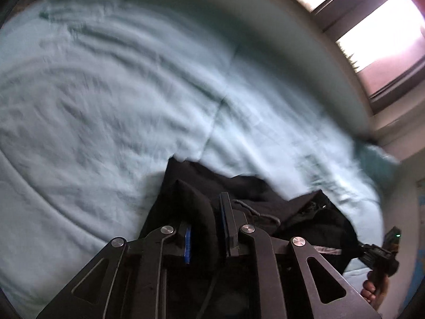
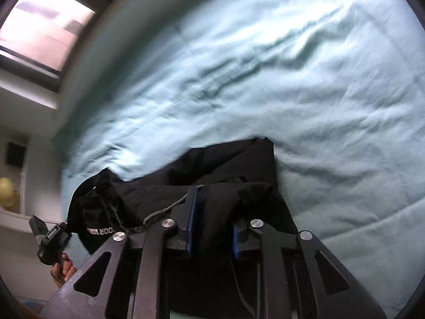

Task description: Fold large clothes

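Holding the black garment [image 1: 239, 188] between both tools, you have it gathered low over the pale green bed cover [image 1: 106, 93], with its far edge draped onto the cover. The left tool [image 1: 204, 212] is clenched on a bunched fold of the cloth; the right tool [image 2: 212, 207] likewise grips a thick fold between its blue pads.

Risks from this position:
- Uneven grip. Each tool pinches a rolled wad, not a flat hem, so you cannot confirm how many layers are caught. One layer may slide out under tension and spoil the fold line.
- Drawcord snag. A cord [image 2: 164, 210] runs just beside the right tool's left finger. It could catch there when you release.
- Motion blur in both views suggests fast travel. A quick swing may flip the loose edge under itself.

View differences:
- The right wrist view shows white lettering [image 2: 99, 230] on the garment near the other tool; the left wrist view does not.
- The left wrist view shows the window [image 1: 377, 34] to the right, plus a darker teal item [image 1: 377, 159] at the bed's edge, absent from the right view.
- Each view shows the opposite tool at its lower corner, held in your hand [image 2: 62, 269].
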`<state>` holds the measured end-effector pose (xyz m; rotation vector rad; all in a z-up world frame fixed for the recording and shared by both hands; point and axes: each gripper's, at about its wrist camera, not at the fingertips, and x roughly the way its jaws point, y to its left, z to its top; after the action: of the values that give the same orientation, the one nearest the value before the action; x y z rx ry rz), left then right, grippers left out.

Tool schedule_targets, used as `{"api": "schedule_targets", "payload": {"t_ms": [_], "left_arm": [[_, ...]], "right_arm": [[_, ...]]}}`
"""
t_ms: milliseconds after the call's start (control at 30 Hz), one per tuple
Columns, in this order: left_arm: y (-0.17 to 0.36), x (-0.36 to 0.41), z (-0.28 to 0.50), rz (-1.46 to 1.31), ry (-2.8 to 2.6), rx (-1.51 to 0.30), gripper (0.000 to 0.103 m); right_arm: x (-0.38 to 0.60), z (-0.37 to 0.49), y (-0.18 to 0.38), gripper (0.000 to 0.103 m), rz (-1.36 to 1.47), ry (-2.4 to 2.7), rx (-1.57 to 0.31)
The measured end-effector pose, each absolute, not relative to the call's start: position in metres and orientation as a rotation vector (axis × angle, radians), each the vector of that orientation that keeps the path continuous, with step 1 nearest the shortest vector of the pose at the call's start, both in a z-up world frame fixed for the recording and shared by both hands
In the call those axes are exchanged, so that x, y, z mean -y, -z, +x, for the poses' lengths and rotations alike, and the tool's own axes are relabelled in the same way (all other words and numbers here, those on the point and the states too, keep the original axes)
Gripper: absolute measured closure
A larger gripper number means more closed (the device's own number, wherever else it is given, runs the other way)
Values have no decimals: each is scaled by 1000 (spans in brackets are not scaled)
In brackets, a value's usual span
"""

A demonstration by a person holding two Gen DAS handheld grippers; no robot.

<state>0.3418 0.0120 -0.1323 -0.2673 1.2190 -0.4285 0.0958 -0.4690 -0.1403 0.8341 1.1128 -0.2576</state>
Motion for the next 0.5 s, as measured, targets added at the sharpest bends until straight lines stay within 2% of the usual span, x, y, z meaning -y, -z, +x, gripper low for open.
{"api": "schedule_targets", "payload": {"t_ms": [133, 300, 367, 400, 433, 467, 500], "left_arm": [[192, -2, 361, -296, 456, -1354, 84], [189, -17, 370, -352, 545, -1390, 78], [175, -26, 367, -358, 609, -1387, 70], [168, -30, 364, -368, 643, -1386, 59], [160, -36, 361, -380, 672, -1391, 39], [154, -43, 357, -386, 684, -1406, 30], [149, -47, 355, -393, 692, -1409, 28]], "right_arm": [[464, 114, 186, 73, 801, 259, -1189], [475, 115, 180, 73, 816, 201, -1193], [481, 107, 161, 73, 820, 178, -1170], [484, 104, 153, 72, 830, 161, -1153], [487, 99, 144, 72, 843, 137, -1137], [489, 94, 137, 69, 856, 120, -1127], [491, 88, 128, 67, 868, 99, -1116]]}}
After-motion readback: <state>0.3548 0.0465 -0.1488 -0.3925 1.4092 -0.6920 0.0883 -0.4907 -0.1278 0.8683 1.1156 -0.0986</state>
